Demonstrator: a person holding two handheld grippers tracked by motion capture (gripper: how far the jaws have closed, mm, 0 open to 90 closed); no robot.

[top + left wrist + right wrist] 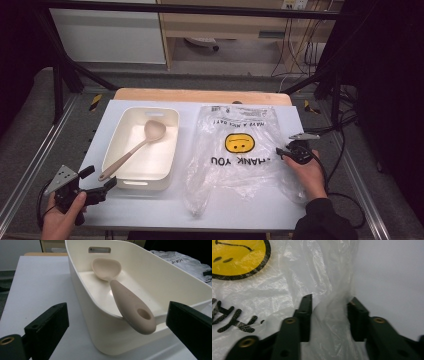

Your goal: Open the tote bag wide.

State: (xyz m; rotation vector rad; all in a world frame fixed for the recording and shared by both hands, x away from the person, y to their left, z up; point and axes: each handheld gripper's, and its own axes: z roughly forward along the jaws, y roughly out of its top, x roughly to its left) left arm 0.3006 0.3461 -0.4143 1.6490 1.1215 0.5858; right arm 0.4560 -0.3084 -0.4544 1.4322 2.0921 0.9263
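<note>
A clear plastic bag (235, 165) with a yellow smiley face and "THANK YOU" print lies flat on the white table (150, 207). At the bag's right edge my right gripper (283, 152) is down on the table. In the right gripper view a raised fold of the bag (287, 282) stands between the jaws of the right gripper (329, 300), with a gap still visible. A beige spoon (132, 152) lies in a cream bin (150, 110), its handle resting over the near rim. My left gripper (100, 178) is open just short of the handle end (143, 322) of the spoon.
The bin (100, 332) stands left of the bag, with a slot handle in its far wall. Bare table lies in front of the bin and bag. A wooden board edge (200, 95) runs along the table's back. Black frame bars and cables surround the table.
</note>
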